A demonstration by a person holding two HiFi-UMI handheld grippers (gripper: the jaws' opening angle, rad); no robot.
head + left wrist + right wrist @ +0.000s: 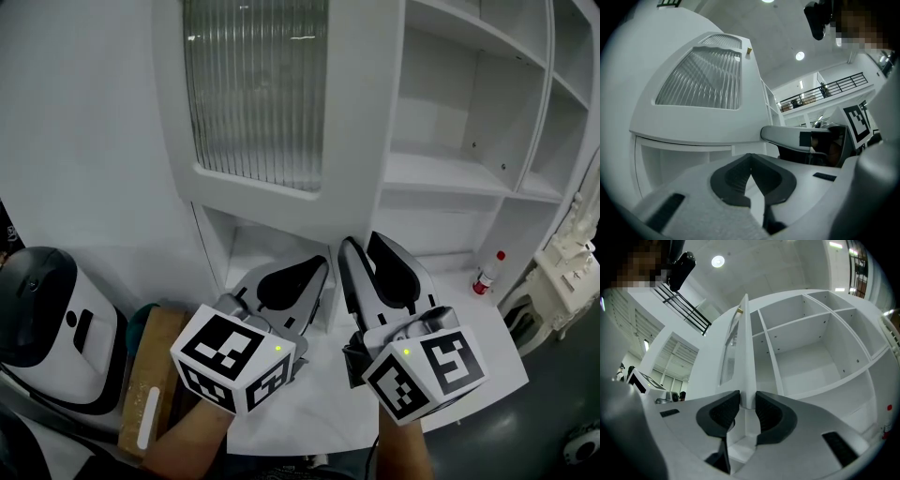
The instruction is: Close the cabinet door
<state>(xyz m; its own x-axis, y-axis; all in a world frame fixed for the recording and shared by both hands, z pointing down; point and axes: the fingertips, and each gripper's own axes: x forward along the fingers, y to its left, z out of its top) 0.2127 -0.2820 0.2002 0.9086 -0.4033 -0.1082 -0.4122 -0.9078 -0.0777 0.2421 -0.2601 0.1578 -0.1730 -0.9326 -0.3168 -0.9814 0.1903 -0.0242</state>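
The white cabinet door (253, 94) with a ribbed glass panel stands swung open in front of the bare shelves (450, 169). My right gripper (364, 240) reaches up to the door's lower corner. In the right gripper view the door's thin edge (746, 357) lines up in the gap of the right gripper (747, 401), whose jaws stand apart either side of it without a clear press. My left gripper (322, 265) is beside it, under the door, with its tips together and nothing held. In the left gripper view the left gripper (750, 157) points at the door's face (698, 79).
A white and black appliance (47, 319) and a wooden board (150, 375) sit at the left. A red-capped bottle (485, 275) stands on the white counter (309, 412) at the right, near ornate white furniture (562, 272).
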